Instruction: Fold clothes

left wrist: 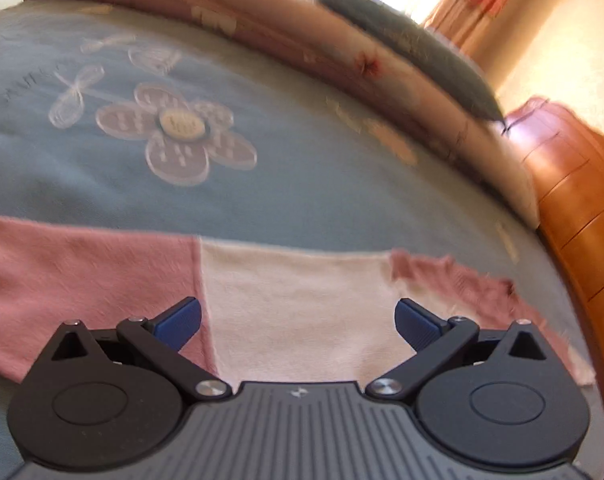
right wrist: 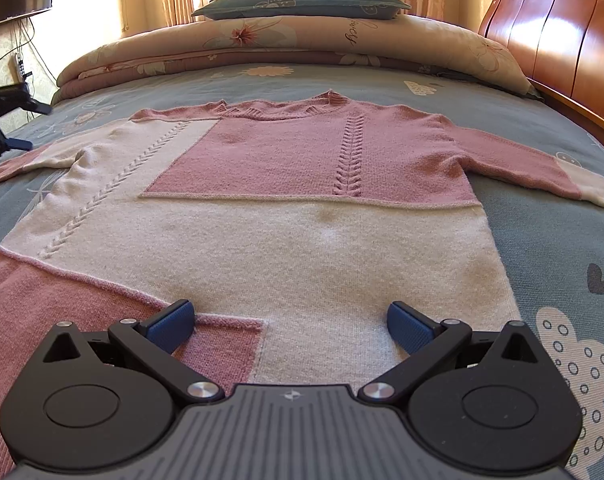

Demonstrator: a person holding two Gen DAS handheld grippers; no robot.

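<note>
Both grippers are spread wide and hold nothing: your right gripper [right wrist: 290, 326] hangs low over the hem of the sweater [right wrist: 302, 240], and your left gripper [left wrist: 298, 322] sits over the end of the sleeve [left wrist: 182, 276] on the sweater's far left, where pink gives way to a cream band and a ragged pink cuff. The sweater lies flat and face up on the blue bedspread [right wrist: 542, 220], neck toward the quilt roll [right wrist: 286, 40] and pillow [right wrist: 302, 0], both sleeves stretched out sideways. The main risk, as I judge it, is pinching bedspread along with the knit if you close too deep; that would drag the cover and wrinkle the body. A shallow bite on only the top layer could also let the loose knit stretch and slide out as you lift. The left view is blurred, so you cannot be sure how near its pads [left wrist: 182, 320] are to the cloth; settle that hand first. From the right gripper, the hem lies directly beneath and between the fingers, with the pink corner patch [right wrist: 218, 352] under the left pad.
</note>
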